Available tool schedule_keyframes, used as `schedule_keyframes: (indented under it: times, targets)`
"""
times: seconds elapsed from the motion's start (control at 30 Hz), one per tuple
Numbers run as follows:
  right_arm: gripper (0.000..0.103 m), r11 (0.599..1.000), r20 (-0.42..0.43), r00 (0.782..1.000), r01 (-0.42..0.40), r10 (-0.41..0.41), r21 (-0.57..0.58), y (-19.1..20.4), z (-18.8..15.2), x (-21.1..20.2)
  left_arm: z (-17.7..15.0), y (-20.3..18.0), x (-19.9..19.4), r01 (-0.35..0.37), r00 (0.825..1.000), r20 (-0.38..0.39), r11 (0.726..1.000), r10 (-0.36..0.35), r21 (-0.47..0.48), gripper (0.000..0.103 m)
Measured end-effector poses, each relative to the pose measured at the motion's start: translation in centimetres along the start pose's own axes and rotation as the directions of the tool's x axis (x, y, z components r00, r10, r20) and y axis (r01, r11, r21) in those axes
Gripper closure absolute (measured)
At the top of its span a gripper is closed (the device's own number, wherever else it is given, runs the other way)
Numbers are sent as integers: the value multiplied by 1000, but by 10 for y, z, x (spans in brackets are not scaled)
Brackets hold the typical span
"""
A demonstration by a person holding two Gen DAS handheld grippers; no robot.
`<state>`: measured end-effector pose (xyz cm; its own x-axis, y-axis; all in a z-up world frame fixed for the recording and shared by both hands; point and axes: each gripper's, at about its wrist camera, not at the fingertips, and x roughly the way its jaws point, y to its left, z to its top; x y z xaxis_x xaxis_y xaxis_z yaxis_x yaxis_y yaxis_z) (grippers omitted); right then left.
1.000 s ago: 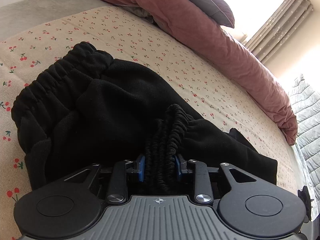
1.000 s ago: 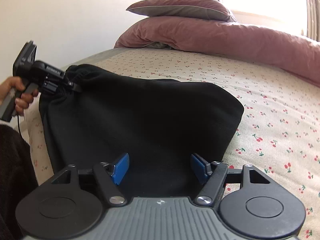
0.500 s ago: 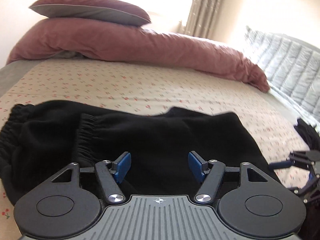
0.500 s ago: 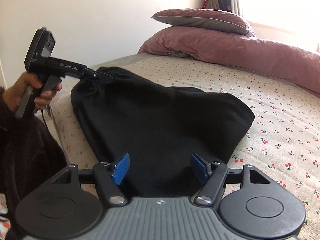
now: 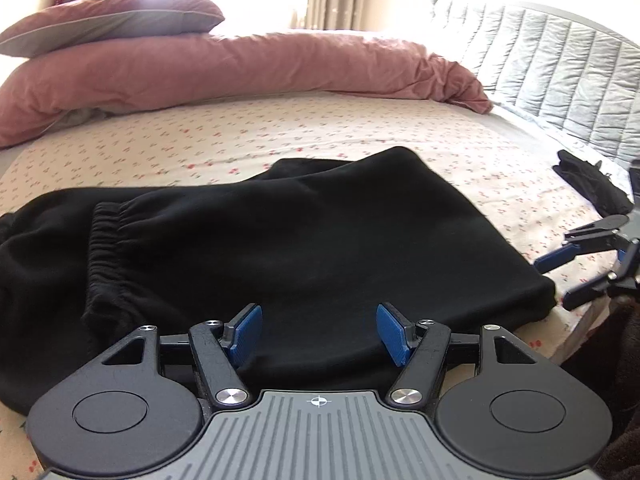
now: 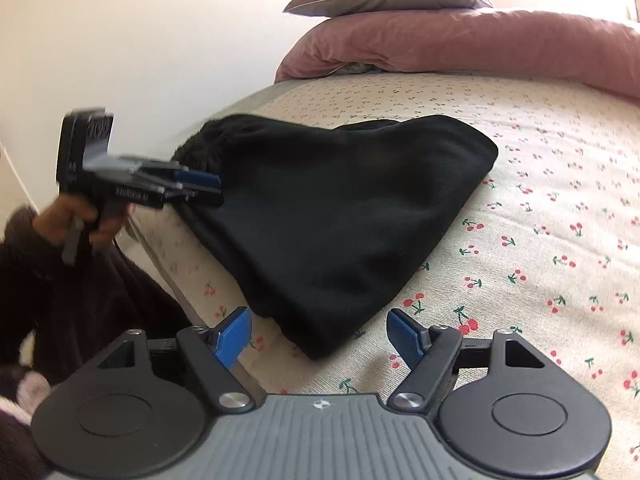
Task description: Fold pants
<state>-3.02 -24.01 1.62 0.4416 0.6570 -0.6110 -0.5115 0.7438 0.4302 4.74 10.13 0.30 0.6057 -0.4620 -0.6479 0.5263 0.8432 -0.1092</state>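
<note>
Black pants lie folded over on the cherry-print bed sheet, with an elastic band on their left part. My left gripper hovers open just over the near edge of the fabric, its blue pads clear of it. In the right wrist view, a hand holds the left gripper by the gathered end of the pants. My right gripper has its jaws opening, and the near corner of the pants lies between them, unpressed. The right gripper also shows at the left wrist view's right edge.
A pink duvet and a pillow lie along the far side of the bed. A grey quilted cover is at the right, with a dark garment below it. The bed's near edge meets a dark sleeve.
My left gripper has let go of the elastic band, opened wide, rolled level and drawn back. My right gripper has pulled back toward the pants' near corner, its jaws a little wider.
</note>
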Motion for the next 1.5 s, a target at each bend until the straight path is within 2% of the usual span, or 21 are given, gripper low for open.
schedule_keyframes:
  times: [0.1,0.23,0.33,0.47,0.53,0.7,0.8,0.9,0.93,0.97,1.0,1.03,1.07,1.1,1.13,1.2,1.23,1.27,1.4,1.5]
  targets:
    - [30,980,-11,998,-51,54,192,-23,5,4,5,-24,4,71,997,31,996,-72,50,36]
    - [51,903,-35,989,-118,145,414,-48,3,20,8,-52,15,169,983,53,981,-174,91,30]
    - [64,871,-43,981,-146,188,468,-54,3,29,7,-72,26,222,972,44,967,-229,127,30]
    - [84,849,-21,978,-168,206,500,-54,7,29,2,-98,34,251,964,33,945,-263,209,30]
    - [85,844,8,975,-196,222,499,-52,14,26,1,-106,34,257,961,37,938,-272,233,30]
    - [85,802,87,956,-284,281,526,-52,41,31,8,-120,36,256,955,85,936,-283,243,28]
    - [85,814,90,958,-279,272,510,-49,58,37,10,-126,42,187,970,112,954,-218,234,26]
    - [85,806,94,956,-286,279,518,-51,67,47,9,-129,48,115,982,126,970,-144,213,29]
    - [85,805,96,955,-289,281,517,-52,69,49,8,-129,50,88,985,129,974,-116,210,32]
    - [85,803,98,953,-294,285,518,-53,69,50,8,-130,52,58,988,130,976,-87,209,41]
    - [84,799,103,951,-301,292,521,-55,69,51,8,-129,54,30,990,128,977,-58,209,45]
    - [82,791,108,947,-313,303,525,-58,69,51,8,-129,57,3,992,123,979,-29,205,59]
    - [80,786,114,944,-323,311,527,-60,67,49,8,-127,59,-19,993,116,980,-3,196,69]
    - [80,785,126,943,-326,307,527,-63,66,47,8,-123,60,-18,994,108,983,-2,183,69]
    - [79,787,138,945,-323,296,526,-67,66,44,9,-120,61,-6,995,104,987,-11,161,74]
    - [60,790,175,952,-307,253,531,-76,65,32,10,-113,58,4,994,106,992,-17,126,79]
    - [41,797,198,959,-279,203,536,-81,63,25,9,-112,56,5,993,115,993,-18,116,82]
    - [35,807,211,966,-242,149,539,-86,62,19,9,-110,53,8,992,124,995,-21,103,84]
    - [35,825,166,985,-55,-48,563,-103,60,15,6,-103,47,27,989,142,999,-33,46,86]
    - [35,814,93,989,38,-113,579,-112,59,33,4,-105,44,34,987,153,999,-40,39,88]
